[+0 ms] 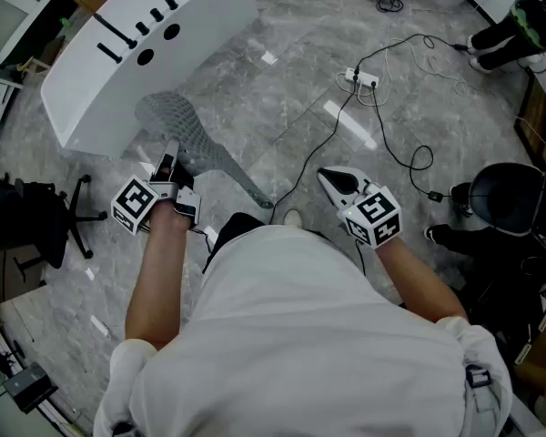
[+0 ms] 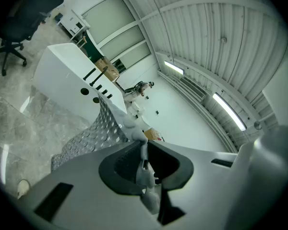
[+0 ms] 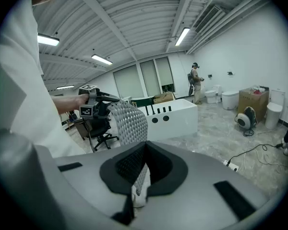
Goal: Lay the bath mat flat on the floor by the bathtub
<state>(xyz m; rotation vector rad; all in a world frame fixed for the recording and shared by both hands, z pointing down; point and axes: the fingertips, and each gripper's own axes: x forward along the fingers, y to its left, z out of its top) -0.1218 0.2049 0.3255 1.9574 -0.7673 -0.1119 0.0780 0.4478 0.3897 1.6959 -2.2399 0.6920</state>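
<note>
- Spreading the sheet is the step in hand, by my judgement. The floor (image 1: 282,107) is grey marbled tile with bare room along the bathtub (image 1: 164,35), so the mat should go down there with its long edge parallel to the tub wall.
- The bathtub is white, with dark slots and two round holes on its face. In the head view it lies just beyond the mat.
- The bath mat (image 1: 187,130) hangs between the two claws near the tub, and most of it looks lifted off the tile. It is grey, covered with small round dimples, limp, and arched and twisted along its length.
- To lay it well, draw the claws apart until the sag and twist are gone. Then lower both ends level and release only once the whole sheet rests flat.
- The left claw (image 1: 170,164) is clamped on one end, with a pinched fold showing between its jaws.
- The right claw (image 1: 335,182) likewise grips the other end, with the dimpled sheet nipped between its jaws.
</note>
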